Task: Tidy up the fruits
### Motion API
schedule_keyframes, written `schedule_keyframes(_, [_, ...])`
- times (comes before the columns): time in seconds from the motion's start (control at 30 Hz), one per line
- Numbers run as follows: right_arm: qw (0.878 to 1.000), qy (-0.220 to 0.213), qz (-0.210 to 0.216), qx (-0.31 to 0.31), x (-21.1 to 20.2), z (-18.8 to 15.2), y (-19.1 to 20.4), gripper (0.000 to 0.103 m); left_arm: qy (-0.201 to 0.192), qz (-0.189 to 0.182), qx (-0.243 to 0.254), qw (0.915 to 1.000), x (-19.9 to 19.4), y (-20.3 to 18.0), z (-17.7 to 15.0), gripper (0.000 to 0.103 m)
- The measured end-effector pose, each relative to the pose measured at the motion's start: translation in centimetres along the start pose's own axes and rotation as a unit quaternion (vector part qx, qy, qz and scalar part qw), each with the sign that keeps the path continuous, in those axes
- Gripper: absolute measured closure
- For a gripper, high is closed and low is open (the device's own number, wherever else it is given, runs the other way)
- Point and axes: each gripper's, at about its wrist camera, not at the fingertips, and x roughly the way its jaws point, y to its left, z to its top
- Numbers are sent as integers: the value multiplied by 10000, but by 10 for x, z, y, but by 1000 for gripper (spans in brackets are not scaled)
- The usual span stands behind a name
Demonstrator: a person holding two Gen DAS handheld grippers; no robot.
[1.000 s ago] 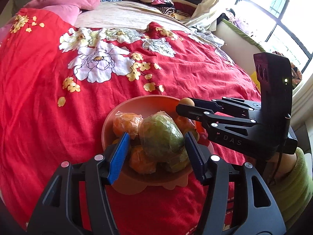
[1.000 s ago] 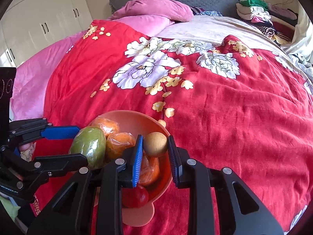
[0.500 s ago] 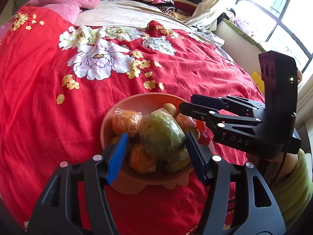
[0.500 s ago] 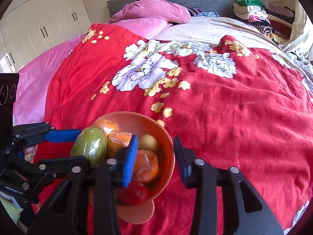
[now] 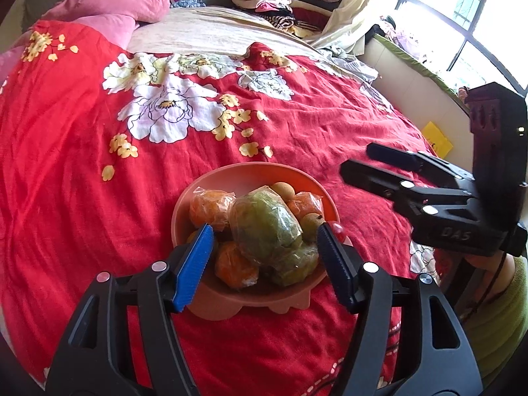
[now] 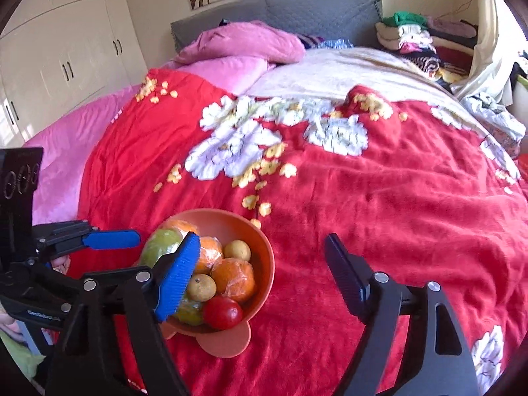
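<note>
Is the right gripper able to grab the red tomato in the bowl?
Probably yes. The tomato sits uncovered at the bowl's near edge, and the right gripper, jaws opening and empty, hovers just above and beside it.

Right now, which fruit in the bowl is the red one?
The small round tomato-like fruit at the bowl's near edge. It is shiny red and unwrapped; the others are orange, green or tan.

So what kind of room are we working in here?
A bedroom, most likely: the orange fruit bowl sits on a bed with a red floral blanket, a grey padded headboard behind, and cream wardrobe doors alongside.
</note>
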Motion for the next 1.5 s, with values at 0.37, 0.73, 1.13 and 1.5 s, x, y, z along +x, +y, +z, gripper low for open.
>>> schedule_keyframes(0.37, [9980, -633, -71, -2, -57, 2, 15, 6, -252, 114, 59, 9996, -26, -12, -4, 30])
schedule_keyframes(0.73, [9945, -1025, -184, -125, -107, -8, 35, 5, -536, 360, 125, 9978, -62, -27, -13, 12])
schedule_keyframes(1.13, [9917, -1189, -389, -281, -139, -31, 53, 5, -816, 736, 70, 9939, -94, -32, -36, 10])
schedule_keyframes(1.5, [9907, -1045, -763, -418, -151, -67, 69, 5, -1174, 1161, -184, 9861, -125, -28, -71, 10])
